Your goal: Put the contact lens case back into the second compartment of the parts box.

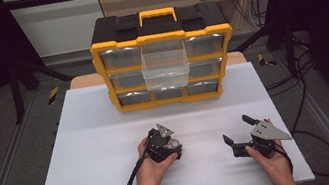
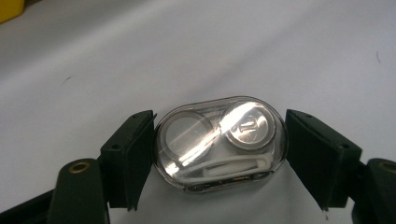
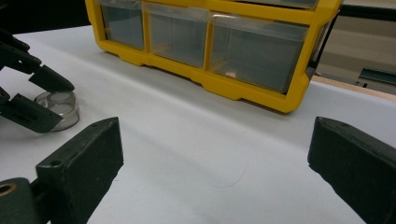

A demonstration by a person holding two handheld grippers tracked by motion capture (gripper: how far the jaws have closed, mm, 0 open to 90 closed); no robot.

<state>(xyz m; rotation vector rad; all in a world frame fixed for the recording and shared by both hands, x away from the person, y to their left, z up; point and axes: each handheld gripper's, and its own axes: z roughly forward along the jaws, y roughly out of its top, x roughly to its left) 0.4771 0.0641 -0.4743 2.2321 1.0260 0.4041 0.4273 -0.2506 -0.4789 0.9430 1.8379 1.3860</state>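
A clear oval contact lens case [image 2: 219, 140], with two round wells and white tweezers inside, lies on the white tabletop [image 1: 91, 150]. My left gripper [image 2: 219, 151] points down over it, its two black pads pressing on the case's ends. In the high view this gripper [image 1: 174, 149] sits at the table's middle front, held in a hand. The right gripper view has the case [image 3: 60, 109] at its far left, between the left gripper's jaws. My right gripper [image 1: 235, 129] rests to the right, open, with nothing between its wide jaws [image 3: 215, 158].
A yellow and black drawer organiser [image 1: 161, 37] stands at the back of the table, its middle clear drawer [image 1: 166, 69] pulled out toward me. Its bottom row of drawers [image 3: 252, 51] is shut. Cables lie on the floor at the right.
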